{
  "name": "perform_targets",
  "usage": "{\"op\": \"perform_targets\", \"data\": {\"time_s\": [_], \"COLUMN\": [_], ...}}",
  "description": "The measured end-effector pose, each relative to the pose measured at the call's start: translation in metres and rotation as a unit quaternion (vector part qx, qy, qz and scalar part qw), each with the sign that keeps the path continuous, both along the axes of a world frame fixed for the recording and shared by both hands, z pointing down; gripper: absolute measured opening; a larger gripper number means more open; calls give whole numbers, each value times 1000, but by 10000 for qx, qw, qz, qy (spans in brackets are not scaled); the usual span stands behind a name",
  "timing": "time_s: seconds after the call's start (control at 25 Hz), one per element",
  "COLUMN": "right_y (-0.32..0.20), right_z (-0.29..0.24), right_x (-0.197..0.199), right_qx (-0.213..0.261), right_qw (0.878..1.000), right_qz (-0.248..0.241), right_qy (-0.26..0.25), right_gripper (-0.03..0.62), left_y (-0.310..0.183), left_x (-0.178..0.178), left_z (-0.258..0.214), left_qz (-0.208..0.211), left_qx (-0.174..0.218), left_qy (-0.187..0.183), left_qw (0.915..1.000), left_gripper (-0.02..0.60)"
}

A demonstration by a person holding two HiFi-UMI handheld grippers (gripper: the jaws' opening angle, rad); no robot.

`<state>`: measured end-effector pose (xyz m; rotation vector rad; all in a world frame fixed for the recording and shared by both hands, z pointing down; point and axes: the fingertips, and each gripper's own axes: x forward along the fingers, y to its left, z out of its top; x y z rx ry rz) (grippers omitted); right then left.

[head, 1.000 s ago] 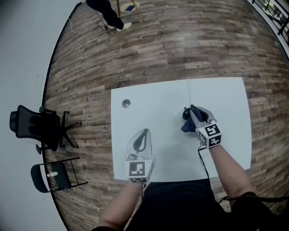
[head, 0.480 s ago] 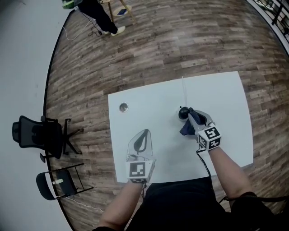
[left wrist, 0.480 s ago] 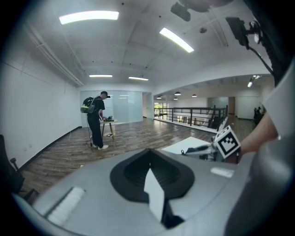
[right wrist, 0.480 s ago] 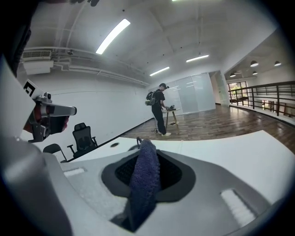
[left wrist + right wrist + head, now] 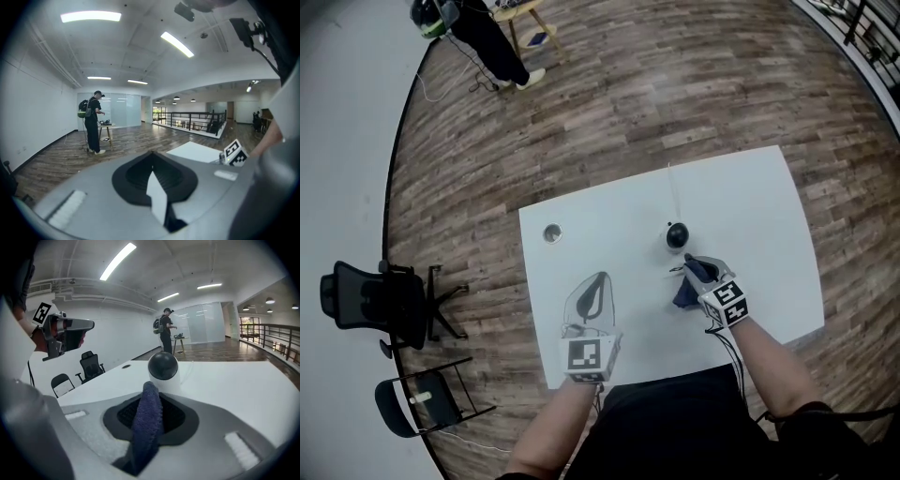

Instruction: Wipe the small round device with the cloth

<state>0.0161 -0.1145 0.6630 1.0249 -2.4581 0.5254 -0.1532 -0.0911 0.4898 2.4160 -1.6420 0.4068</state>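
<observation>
Now, fuzzy blue cloth [image 5: 146,427] pinched in right fingers [image 5: 211,423]; left fingers [image 5: 84,187] pressed together

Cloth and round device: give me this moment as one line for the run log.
right tongs: shut on cloth | cloth: just short of round device, no contact | left tongs: empty, off to the side

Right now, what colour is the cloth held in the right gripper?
The cloth is dark blue, seen most clearly in the right gripper view.

Dark blue cloth [image 5: 146,423], black-domed device [image 5: 163,365] (white base), white table [image 5: 750,211]
</observation>
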Motion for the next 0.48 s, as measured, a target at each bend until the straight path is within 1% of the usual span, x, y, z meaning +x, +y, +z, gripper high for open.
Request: {"op": "perform_targets", "data": {"time_s": [0.12, 0.24, 0.36, 0.48], "right_y": [7, 13, 22, 36], "right_z": [-4, -16, -20, -11], "right_x": [22, 55, 97, 136], "right_qx": [103, 254, 263, 88], "right_qw": [9990, 9952, 9871, 9759], "right_qz": [248, 577, 1059, 1610], "right_qy": [362, 754, 1174, 1474], "right_gripper": [69, 69, 69, 69], "left_y": [-2, 0, 5, 6], "left_x": [-5, 2, 11, 22], "left_z": [2, 4, 12, 12], "left_qz": [22, 283, 541, 734], "left_qx": [32, 99, 131, 169], "left_qy": [72, 360, 530, 580], "left_qw": [10000, 9989, 9970, 9955], "left_gripper": [6, 6, 6, 6]}}
